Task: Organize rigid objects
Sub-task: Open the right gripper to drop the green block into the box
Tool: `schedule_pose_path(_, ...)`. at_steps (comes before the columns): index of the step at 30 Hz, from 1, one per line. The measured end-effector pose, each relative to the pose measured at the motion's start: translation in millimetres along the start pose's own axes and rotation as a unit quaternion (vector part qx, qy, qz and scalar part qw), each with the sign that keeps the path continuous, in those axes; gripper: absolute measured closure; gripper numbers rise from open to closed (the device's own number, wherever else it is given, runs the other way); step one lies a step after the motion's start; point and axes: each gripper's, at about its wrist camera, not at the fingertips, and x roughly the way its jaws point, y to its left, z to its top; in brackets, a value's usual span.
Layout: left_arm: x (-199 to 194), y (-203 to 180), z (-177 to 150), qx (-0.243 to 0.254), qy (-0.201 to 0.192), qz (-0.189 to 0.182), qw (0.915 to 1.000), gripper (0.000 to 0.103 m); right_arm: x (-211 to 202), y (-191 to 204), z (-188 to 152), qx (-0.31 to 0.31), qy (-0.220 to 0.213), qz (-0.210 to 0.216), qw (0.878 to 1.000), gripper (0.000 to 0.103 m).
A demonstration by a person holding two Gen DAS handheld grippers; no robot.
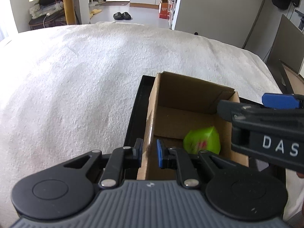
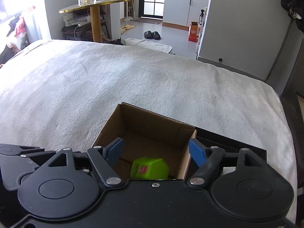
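Note:
An open cardboard box point(image 1: 190, 89) stands on a black tray point(image 1: 135, 112) laid on a white textured cover. My left gripper point(image 1: 149, 149) is shut on the box's left wall, one blue pad outside and one inside. A bright green block with red marks point(image 1: 202, 139) shows blurred inside the box near its floor. Above the box's opening my right gripper point(image 2: 155, 145) stands open, its blue pads well apart, with the green block point(image 2: 150, 168) below them and untouched. In the left wrist view the right gripper point(image 1: 252, 105) reaches in from the right over the box's right wall.
The white cover point(image 2: 95, 79) spreads wide to the left and beyond the box point(image 2: 152, 121). Its edge drops off at the far side and at the right. The tray's rim point(image 2: 228, 142) shows right of the box. Beyond lie a floor with slippers, a round wooden table and cabinets.

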Motion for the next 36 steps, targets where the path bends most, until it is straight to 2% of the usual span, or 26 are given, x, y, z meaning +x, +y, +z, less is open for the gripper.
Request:
schedule_pose_path(6,-16.7,-8.7,-0.4,0.018,-0.015,0.013,0.9996,0.088,-17.7,-5.1,-5.7,0.005,-0.009,0.004,1.000,0.028)
schedule_pose_path(13,-34.8,-27.1,-4.9,0.045,-0.019,0.020,0.9986,0.083,-39.8,-23.4,-14.6,0.024,-0.017,0.003,1.000,0.028)
schedule_pose_path(18,-46.2,-42.3,-9.3,0.059,-0.022,0.025,0.9977,0.066,-51.1,-40.1,-23.9,0.039,-0.019,0.001,0.999,0.026)
schedule_pose_path(20,-50.4,-48.4,-9.9,0.064,-0.024,0.025,0.9973,0.052,-55.0,-46.7,-28.7,0.045,-0.019,0.002,0.999,0.019)
schedule_pose_path(23,-57.1,-61.9,-12.6,0.084,-0.032,0.036,0.9953,0.041,-60.8,-57.8,-35.8,0.061,-0.023,0.005,0.998,0.016)
schedule_pose_path(29,-63.7,-86.1,-16.6,0.106,-0.035,0.035,0.9931,0.028,-67.7,-81.6,-49.7,0.089,-0.029,0.009,0.996,0.016)
schedule_pose_path(36,-68.2,-110.4,-19.8,0.128,-0.041,0.043,0.9900,0.023,-68.5,-113.4,-67.7,0.122,-0.029,0.001,0.992,0.014)
